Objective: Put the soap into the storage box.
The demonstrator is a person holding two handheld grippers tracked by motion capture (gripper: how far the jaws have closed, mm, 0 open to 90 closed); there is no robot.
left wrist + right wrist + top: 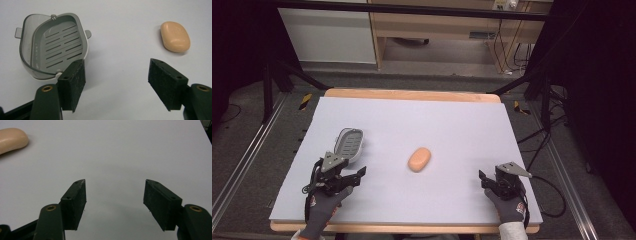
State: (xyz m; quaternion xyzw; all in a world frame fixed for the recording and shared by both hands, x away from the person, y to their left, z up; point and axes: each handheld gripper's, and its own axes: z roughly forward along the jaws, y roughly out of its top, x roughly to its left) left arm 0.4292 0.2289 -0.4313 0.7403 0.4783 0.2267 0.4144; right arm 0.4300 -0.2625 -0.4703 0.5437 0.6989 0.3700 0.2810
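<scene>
Peach-coloured soap [419,159] is seen lying mid-bench, long axis slanted, between the spread, empty left tongs [353,176] beside the grey soap dish [348,142] and the spread right tongs [486,183], the left judged nearer.

both gloved hands hold their tools low, left tool [354,176] and right tool [484,182] jaws apart.

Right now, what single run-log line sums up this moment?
left claw: open, near soap dish | right claw: open, over bare mat | soap bar: mid-table, untouched | soap dish: empty
</scene>
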